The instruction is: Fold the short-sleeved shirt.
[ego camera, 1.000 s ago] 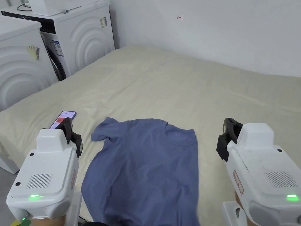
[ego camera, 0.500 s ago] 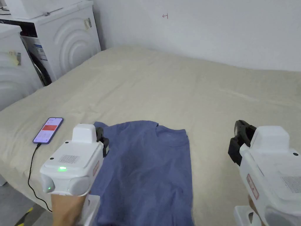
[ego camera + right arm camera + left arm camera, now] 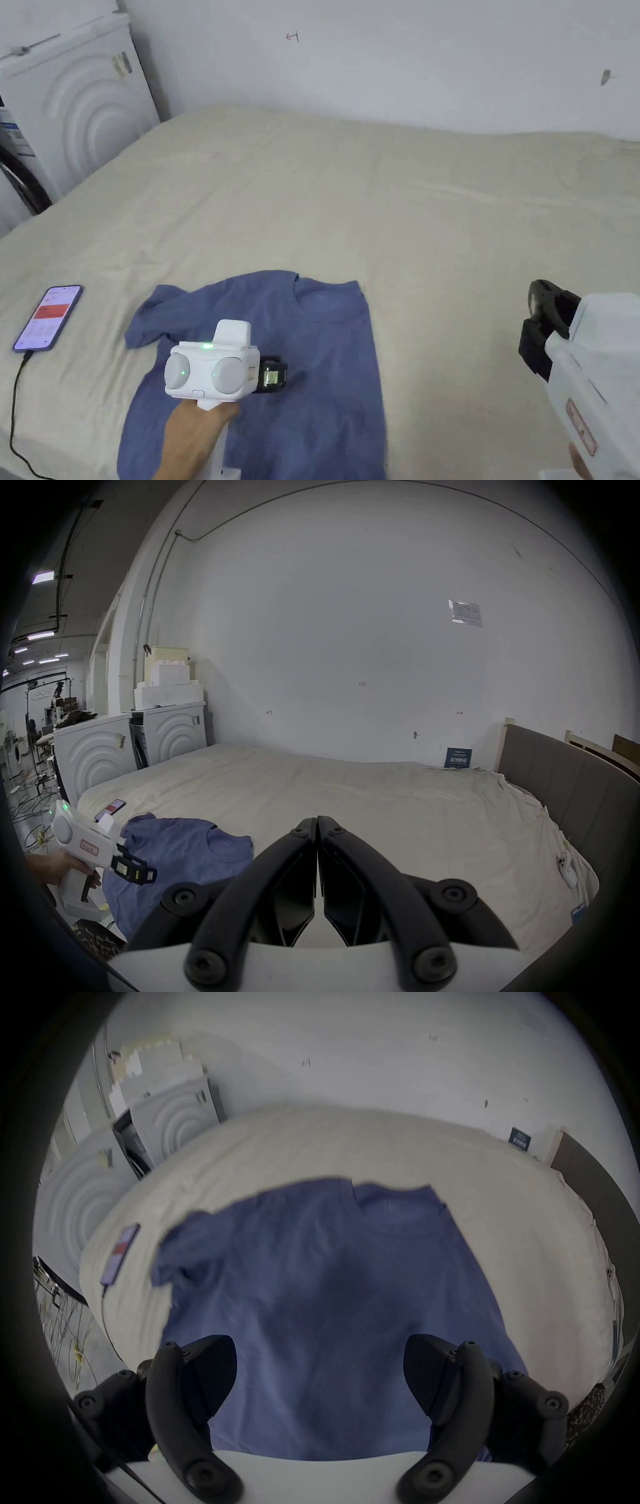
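Observation:
A blue short-sleeved shirt lies flat on the bed, collar away from me. Its left sleeve sticks out and its right edge runs straight. My left gripper hovers over the middle of the shirt, pointing to the right. In the left gripper view its jaws stand wide apart over the blue cloth, and the left gripper holds nothing. My right gripper is off to the right of the shirt, above bare sheet. In the right gripper view the right gripper has its jaws pressed together, empty, and the shirt lies to its left.
A phone on a cable lies on the bed left of the shirt. White washing machines stand at the far left. The cream sheet stretches to the wall. A grey headboard bounds the bed's right side.
My left gripper has swung from the shirt's left side to above its middle and now points right. The right gripper has kept its place. The head camera has turned right.

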`<state>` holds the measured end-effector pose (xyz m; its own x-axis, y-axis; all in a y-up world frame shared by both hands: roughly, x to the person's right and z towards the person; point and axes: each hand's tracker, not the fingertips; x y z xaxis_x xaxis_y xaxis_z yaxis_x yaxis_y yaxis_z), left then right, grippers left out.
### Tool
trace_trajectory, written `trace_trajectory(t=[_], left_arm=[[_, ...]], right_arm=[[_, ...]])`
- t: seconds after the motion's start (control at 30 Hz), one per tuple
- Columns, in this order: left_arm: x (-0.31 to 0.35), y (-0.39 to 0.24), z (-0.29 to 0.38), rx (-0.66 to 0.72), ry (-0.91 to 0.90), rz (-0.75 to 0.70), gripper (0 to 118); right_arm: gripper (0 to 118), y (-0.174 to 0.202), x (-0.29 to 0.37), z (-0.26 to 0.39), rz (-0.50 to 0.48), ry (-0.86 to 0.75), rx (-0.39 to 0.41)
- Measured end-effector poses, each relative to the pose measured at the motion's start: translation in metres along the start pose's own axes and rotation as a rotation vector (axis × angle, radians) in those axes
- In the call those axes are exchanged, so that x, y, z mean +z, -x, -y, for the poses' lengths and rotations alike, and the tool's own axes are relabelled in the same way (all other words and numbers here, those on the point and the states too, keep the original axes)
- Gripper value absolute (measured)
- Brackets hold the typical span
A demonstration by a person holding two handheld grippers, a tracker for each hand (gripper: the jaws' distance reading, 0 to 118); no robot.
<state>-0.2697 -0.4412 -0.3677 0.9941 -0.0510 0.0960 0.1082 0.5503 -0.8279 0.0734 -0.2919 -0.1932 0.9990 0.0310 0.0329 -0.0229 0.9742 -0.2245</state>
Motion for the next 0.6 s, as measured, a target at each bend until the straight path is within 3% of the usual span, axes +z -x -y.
trace_trajectory(t=[0.17, 0.23, 0.3, 0.37, 0.43, 0.5, 0.6], left_arm=[[-0.036, -0.01, 0.007, -0.028, 0.082, -0.021, 103], [-0.047, -0.014, 0.012, -0.04, 0.102, -0.024, 95], [-0.053, -0.015, 0.013, -0.04, 0.143, -0.007, 72], [-0.046, -0.015, 0.013, 0.011, 0.128, 0.067, 60], [-0.043, -0.019, 0.011, -0.02, 0.141, 0.031, 24], [-0.038, -0.025, 0.011, -0.056, 0.136, 0.038, 0], [-0.038, -0.026, 0.012, -0.081, 0.137, 0.042, 0]], right_arm=[[0, -0.013, -0.001, 0.007, 0.035, 0.024, -0.013], [0, -0.016, -0.001, 0.009, 0.044, 0.032, -0.018], [0, -0.019, 0.001, 0.01, 0.052, 0.038, -0.024], [0, -0.021, 0.001, 0.011, 0.057, 0.042, -0.026], [0, -0.027, -0.001, 0.015, 0.063, 0.046, -0.03], [0, -0.032, -0.002, 0.017, 0.065, 0.052, -0.04], [0, -0.034, 0.0, 0.017, 0.067, 0.051, -0.048]])
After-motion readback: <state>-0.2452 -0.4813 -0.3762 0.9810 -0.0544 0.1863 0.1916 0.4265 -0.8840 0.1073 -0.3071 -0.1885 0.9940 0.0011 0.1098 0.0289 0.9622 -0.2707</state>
